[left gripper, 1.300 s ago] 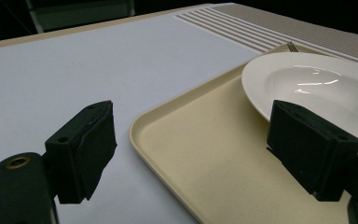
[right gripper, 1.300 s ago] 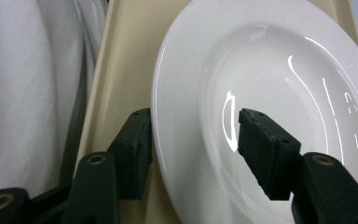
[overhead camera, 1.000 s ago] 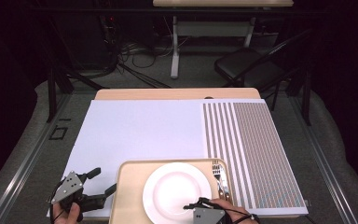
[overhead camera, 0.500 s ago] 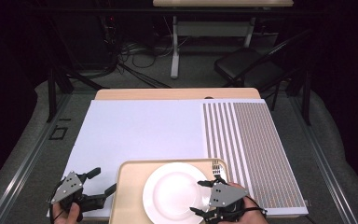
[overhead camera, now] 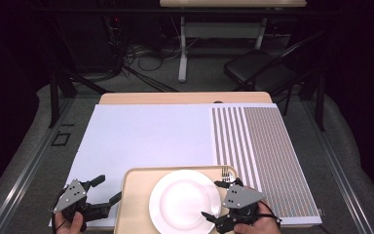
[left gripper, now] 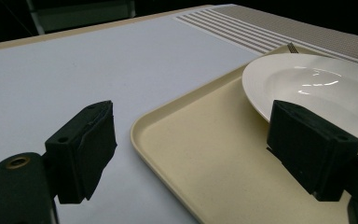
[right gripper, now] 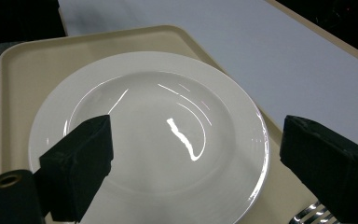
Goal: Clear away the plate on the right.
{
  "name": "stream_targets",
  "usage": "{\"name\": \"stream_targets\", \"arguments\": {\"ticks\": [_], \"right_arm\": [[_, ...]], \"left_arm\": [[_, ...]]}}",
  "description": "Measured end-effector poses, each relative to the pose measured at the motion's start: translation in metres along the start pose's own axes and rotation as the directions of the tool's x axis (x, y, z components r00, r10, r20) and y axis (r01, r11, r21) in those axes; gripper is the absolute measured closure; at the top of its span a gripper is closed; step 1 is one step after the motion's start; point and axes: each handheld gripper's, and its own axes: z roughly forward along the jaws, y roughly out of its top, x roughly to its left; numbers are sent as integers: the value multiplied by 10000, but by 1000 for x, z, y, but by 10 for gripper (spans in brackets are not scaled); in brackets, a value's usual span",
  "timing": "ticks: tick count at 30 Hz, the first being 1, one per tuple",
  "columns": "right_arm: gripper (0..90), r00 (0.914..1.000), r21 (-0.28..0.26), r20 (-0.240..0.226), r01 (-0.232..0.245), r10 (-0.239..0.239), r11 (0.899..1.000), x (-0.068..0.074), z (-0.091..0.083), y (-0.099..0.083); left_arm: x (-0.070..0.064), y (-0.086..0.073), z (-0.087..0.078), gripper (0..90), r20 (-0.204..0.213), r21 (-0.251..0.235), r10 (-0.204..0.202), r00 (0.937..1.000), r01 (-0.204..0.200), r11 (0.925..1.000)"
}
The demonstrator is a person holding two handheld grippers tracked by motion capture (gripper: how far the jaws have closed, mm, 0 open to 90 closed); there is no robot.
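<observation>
Plate (overhead camera: 185, 201): white, round, empty, glossy. Lies flat on the tray (overhead camera: 134, 195), toward the tray's right half, at the near edge of the table. In the right gripper view the plate (right gripper: 149, 140) spans most of the frame, light glinting in its well; in the left gripper view its rim (left gripper: 307, 79) shows at right.

Right gripper (overhead camera: 214, 200): jaws released, wide apart, holding nothing. Sits at the plate's right edge, turned leftward across it; one jaw is over the far right rim, the other over the near right rim. In its own view the right gripper (right gripper: 196, 163) has the plate between its two jaws; whether either pad touches the rim cannot be told.

Fork (overhead camera: 225, 172): tines visible on the tray's far right corner, just beside the plate, beyond the right gripper. Tines also show at the bottom right of the right gripper view (right gripper: 314, 213).

Tray: beige, rimmed, rectangular, resting on the mat (overhead camera: 146, 136).

Left gripper (overhead camera: 106, 189): jaws released, wide apart, empty. Near the tray's left edge; in its own view the left gripper (left gripper: 191, 154) straddles the tray's corner, one jaw over the mat, one over the tray.

Mat: white sheet over most of the table; striped and dotted panel (overhead camera: 258, 151) at right.
</observation>
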Motion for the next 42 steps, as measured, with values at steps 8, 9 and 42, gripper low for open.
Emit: {"name": "stream_targets", "arguments": {"ticks": [8,9,42], "right_arm": [[37,9961,-130,765,-438,447,9990,-7,-2,1],[20,9937,-168,988,-521,535,9985,-9,-3,1],[0,7914,-153,4827,-4206,3751,9071,-107,-27,-38]], "left_arm": [[0,0,0,157,5,-69,-1,10000,1,10000],[0,0,0,157,12,-68,9,10000,-9,10000],[5,-1,-1,157,-306,-34,-273,9992,273,9996]]}}
